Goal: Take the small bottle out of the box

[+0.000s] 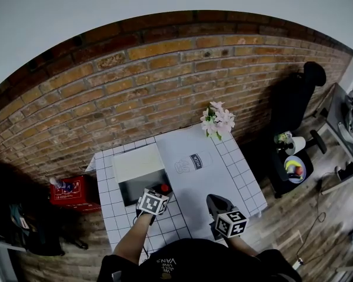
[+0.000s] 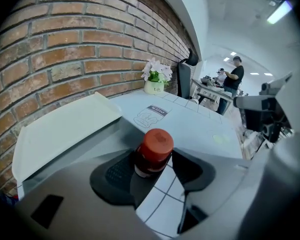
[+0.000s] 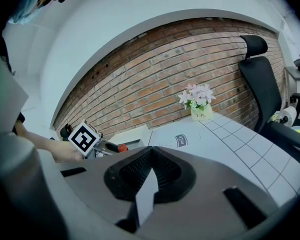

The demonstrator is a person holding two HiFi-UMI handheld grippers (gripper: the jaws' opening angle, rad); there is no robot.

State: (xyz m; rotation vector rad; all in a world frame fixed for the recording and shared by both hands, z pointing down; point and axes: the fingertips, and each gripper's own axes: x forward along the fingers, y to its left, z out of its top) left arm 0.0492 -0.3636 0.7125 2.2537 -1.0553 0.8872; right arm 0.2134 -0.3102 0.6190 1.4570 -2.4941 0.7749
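Observation:
The small bottle (image 2: 152,153), dark with a red cap, stands upright between the pads of my left gripper (image 2: 155,158), which is shut on it. White table tiles show under it. In the head view the bottle (image 1: 164,188) is at the right front corner of the open box (image 1: 135,190), whose white lid (image 1: 138,162) lies back toward the wall. My right gripper (image 1: 215,201) hovers over the table's near right part, shut and empty, its tips (image 3: 151,151) meeting. From the right gripper view the bottle's cap (image 3: 121,147) shows beside the left gripper's marker cube (image 3: 84,138).
A white sheet with a milk-bottle drawing (image 1: 194,162) lies right of the box. A flower pot (image 1: 217,122) stands at the back by the brick wall. A red case (image 1: 70,191) sits on the floor at the left, a black chair (image 1: 294,98) at the right.

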